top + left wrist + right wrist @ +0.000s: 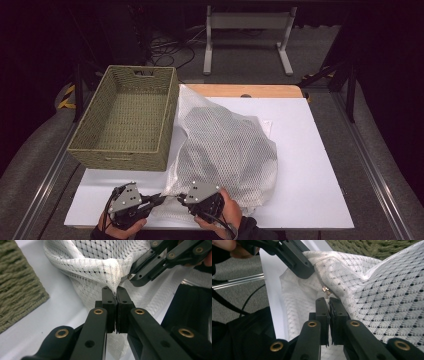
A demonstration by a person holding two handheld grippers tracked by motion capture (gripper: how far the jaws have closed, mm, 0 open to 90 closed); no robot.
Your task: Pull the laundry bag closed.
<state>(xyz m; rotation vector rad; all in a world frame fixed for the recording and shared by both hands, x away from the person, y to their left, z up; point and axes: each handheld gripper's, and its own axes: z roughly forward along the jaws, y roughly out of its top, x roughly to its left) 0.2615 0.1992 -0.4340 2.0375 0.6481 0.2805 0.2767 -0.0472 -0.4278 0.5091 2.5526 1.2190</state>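
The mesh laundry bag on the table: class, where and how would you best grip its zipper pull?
Grip the small metal zipper pull by its flat tab, coming in along the zip line from the near corner of the mesh laundry bag. The tab hangs free of the fabric there, just beyond the right gripper, while the left gripper pinches the corner taut.

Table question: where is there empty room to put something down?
The white table is bare to the right of the mesh bag, up to its right edge, and in a smaller patch below the woven basket, beside the left gripper. It is crowded at the near edge, where both grippers pinch the bag.
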